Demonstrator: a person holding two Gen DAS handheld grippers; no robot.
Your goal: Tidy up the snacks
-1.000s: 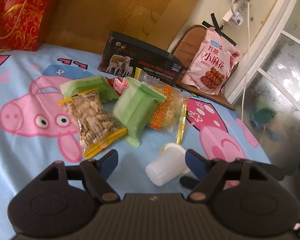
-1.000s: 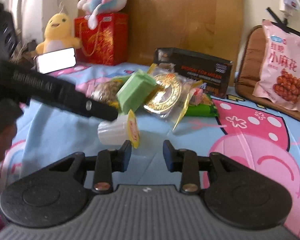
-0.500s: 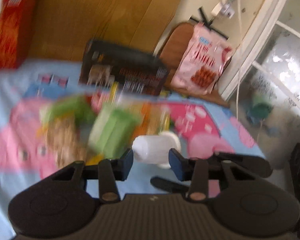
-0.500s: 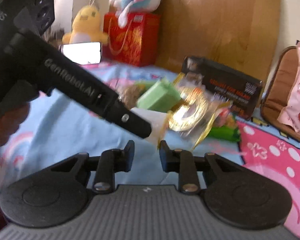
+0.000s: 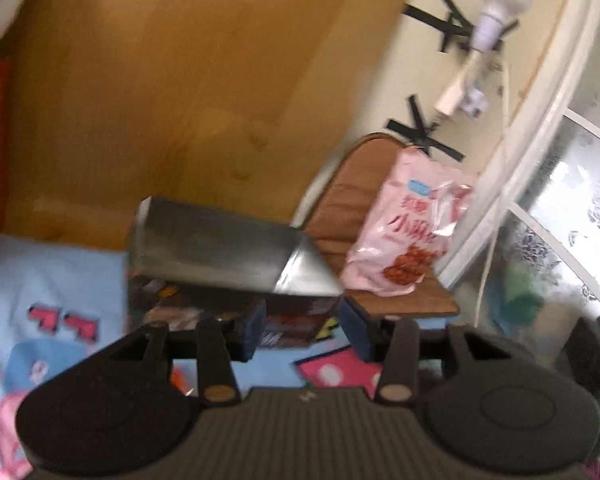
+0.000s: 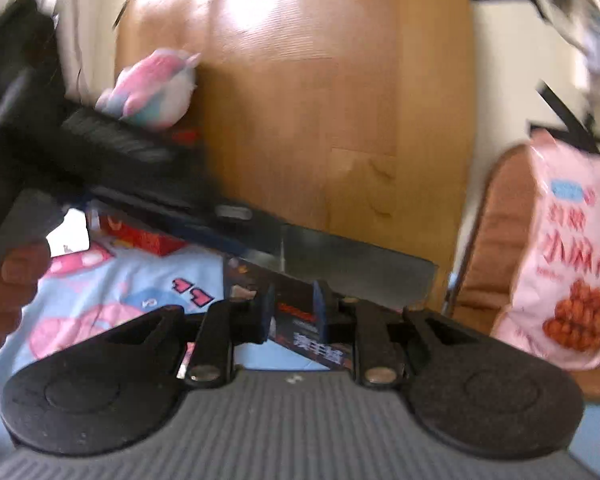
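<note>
L gripper (image 5: 305, 330): fingers spread partway, nothing seen betw them. R gripper (image 6: 292, 312): fingers nearly together, narrow gap, only the box print shows thru, so prob empty.

Both hover over the blue cartoon-pig bedsheet (image 5: 60, 272), close in front of the long black cardboard box (image 5: 212, 248). Both views are blurred.

Risk: the L tool's body cuts across the R view right at the box, so the two could clash or shove the box.

Box's long axis runs L–R, printed face twd the cams, glare on top.

Beyond, to the R: pink plastic snack bag (image 5: 412, 240), upright, long axis vertical, front facing the cams, leaning on the brown cushion (image 5: 340, 208). A bump could topple it.
</note>
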